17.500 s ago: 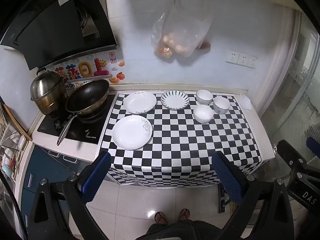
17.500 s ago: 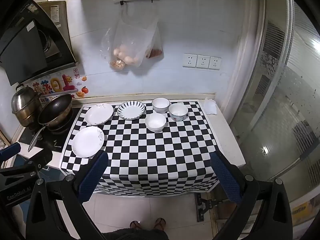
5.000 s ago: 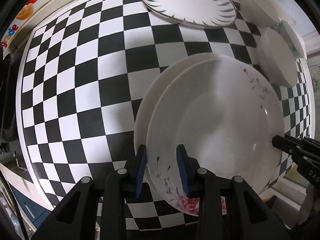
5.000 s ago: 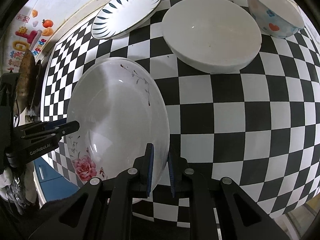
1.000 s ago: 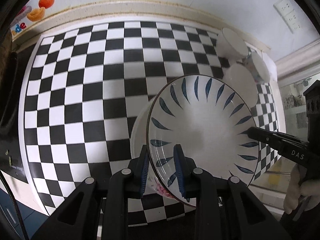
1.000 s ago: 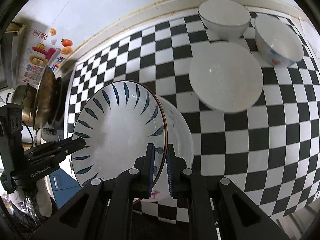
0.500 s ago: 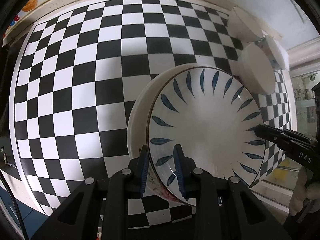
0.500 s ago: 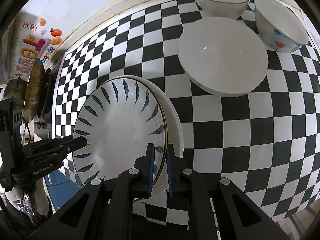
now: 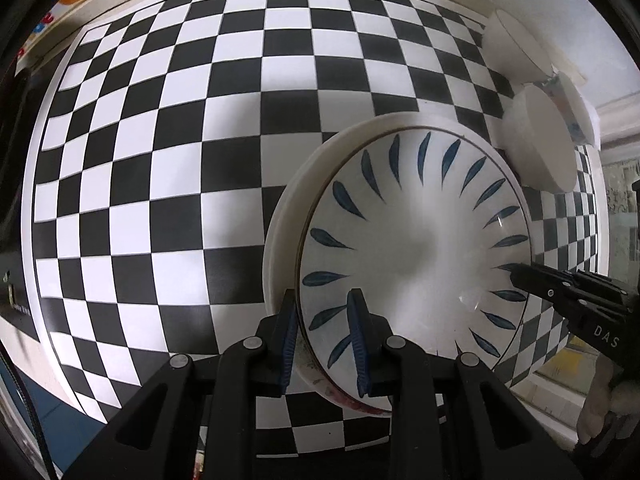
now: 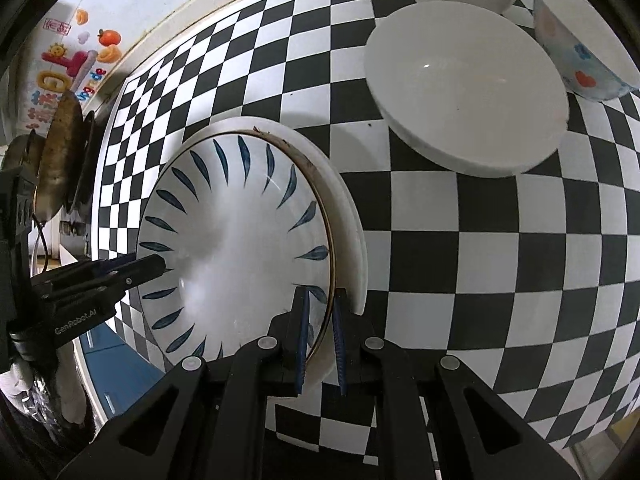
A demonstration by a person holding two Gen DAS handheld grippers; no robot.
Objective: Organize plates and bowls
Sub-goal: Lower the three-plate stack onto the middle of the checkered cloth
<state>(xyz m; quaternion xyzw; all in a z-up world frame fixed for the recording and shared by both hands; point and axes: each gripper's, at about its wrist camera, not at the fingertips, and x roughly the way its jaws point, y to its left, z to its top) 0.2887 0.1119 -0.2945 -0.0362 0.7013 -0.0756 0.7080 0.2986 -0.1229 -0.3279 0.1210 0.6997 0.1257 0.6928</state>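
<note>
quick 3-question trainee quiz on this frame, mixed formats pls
1. True or false: the blue-leaf patterned plate sits over a larger white plate.
2. Which grippers straddle the patterned plate's rim? A) left gripper only B) right gripper only C) both
3. Fill in: beside the plain white bowl on the black-and-white checkered cloth stands a bowl printed with red ____.

Key: 1 true; 2 C; 3 hearts
</note>
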